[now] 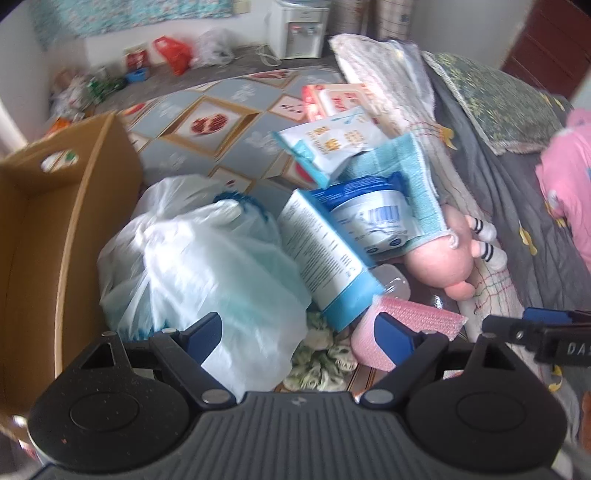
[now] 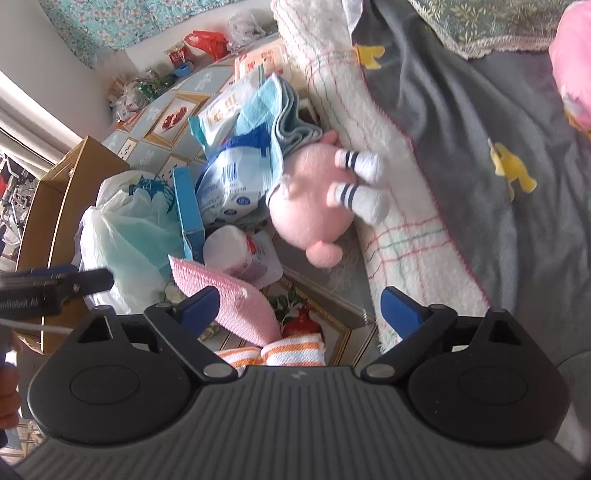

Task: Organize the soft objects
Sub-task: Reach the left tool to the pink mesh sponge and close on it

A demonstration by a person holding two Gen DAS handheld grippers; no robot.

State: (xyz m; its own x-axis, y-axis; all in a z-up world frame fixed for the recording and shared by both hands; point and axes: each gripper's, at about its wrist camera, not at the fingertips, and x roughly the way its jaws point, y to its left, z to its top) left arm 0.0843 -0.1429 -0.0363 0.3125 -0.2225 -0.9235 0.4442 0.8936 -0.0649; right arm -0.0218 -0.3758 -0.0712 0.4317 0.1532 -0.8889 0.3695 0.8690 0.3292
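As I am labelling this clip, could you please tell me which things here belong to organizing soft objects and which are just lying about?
Belong to the job:
pink plush toy in striped socks
pink knitted cloth
folded blue towel
orange-striped white cloth

Just lying about:
blue-and-white carton
brown cardboard box
tied white plastic bag

Daylight falls on a white wall [image 1: 22, 55] hung with a teal floral cloth [image 1: 122, 14] at eleven o'clock, a white water dispenser [image 1: 299, 29] at twelve, and a dark red door [image 1: 546, 44] at two.

Patterned table [image 1: 236, 107] (cluttered: plush [image 2: 310, 192], bag [image 1: 207, 266]).
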